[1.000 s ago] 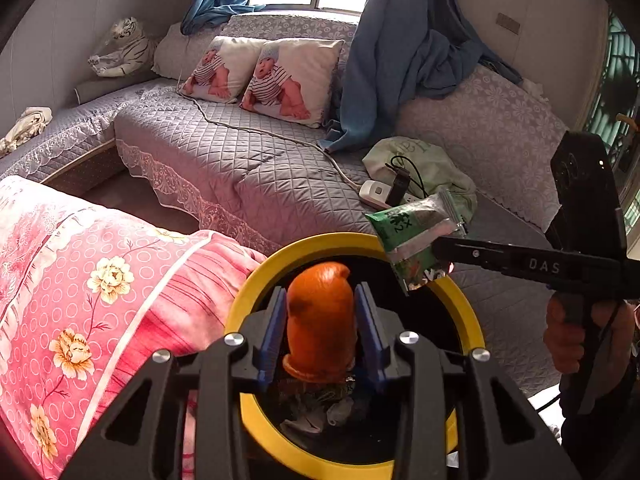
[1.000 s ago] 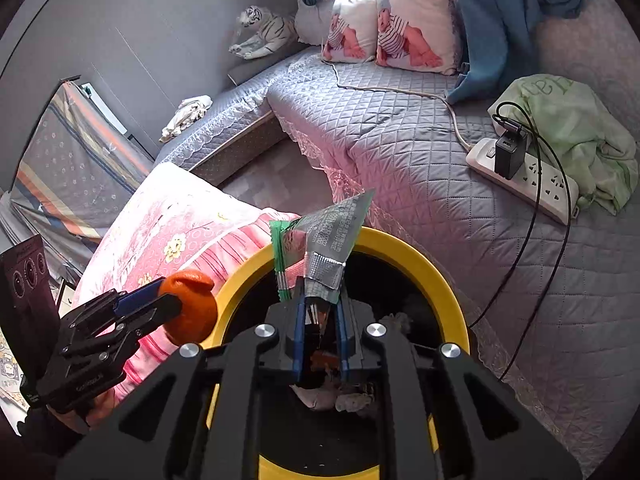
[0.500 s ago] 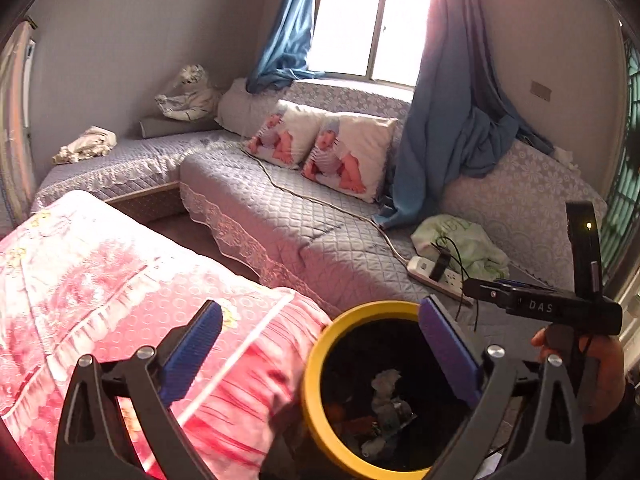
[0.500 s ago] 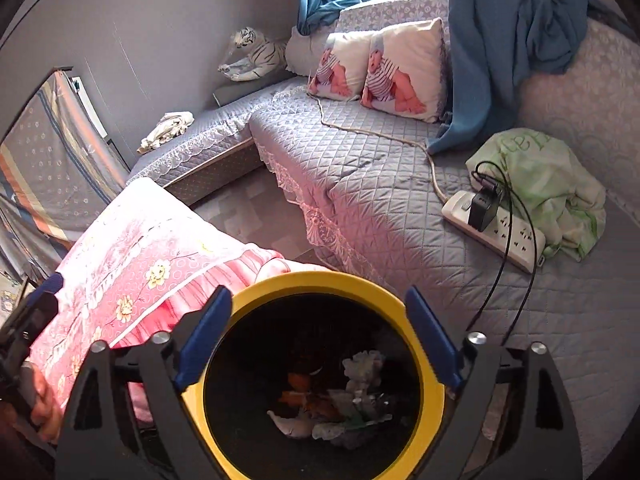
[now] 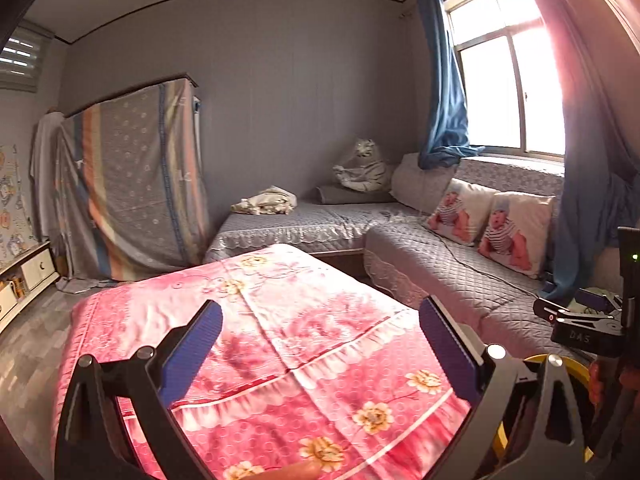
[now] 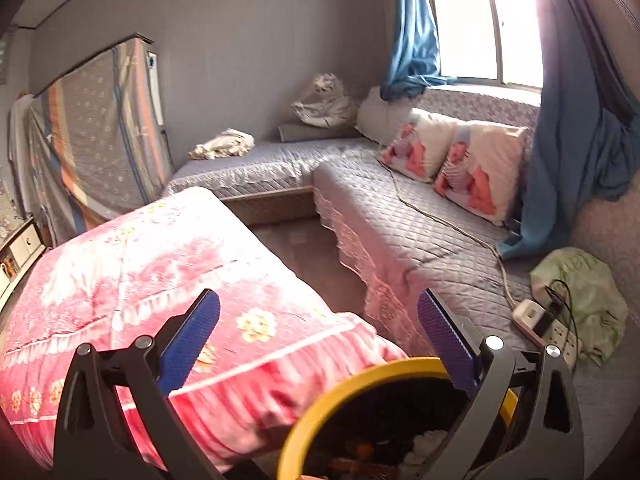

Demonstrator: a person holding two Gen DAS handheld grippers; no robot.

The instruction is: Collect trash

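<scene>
The yellow-rimmed black trash bin [image 6: 360, 384] stands between the pink table and the sofa; scraps of trash [image 6: 428, 440] lie inside it. Only a sliver of its rim [image 5: 576, 360] shows in the left wrist view. My left gripper [image 5: 320, 344] is open and empty, raised above the pink flowered tablecloth [image 5: 280, 320]. My right gripper [image 6: 318, 332] is open and empty, above the bin's near edge. It also shows at the right edge of the left wrist view [image 5: 580, 320], held in a hand.
A grey quilted corner sofa [image 6: 420, 224] holds two baby-print cushions [image 6: 452, 156], a power strip with a plug and cable [image 6: 548, 324] and a green cloth [image 6: 584, 300]. A cloth-covered cabinet [image 5: 128, 184] stands at the back left. A low cabinet [image 5: 24, 276] is at far left.
One second ago the left gripper held an orange piece and the right a green wrapper over the bin. Both opened, the items dropped in, and both grippers have since tilted up and back.
</scene>
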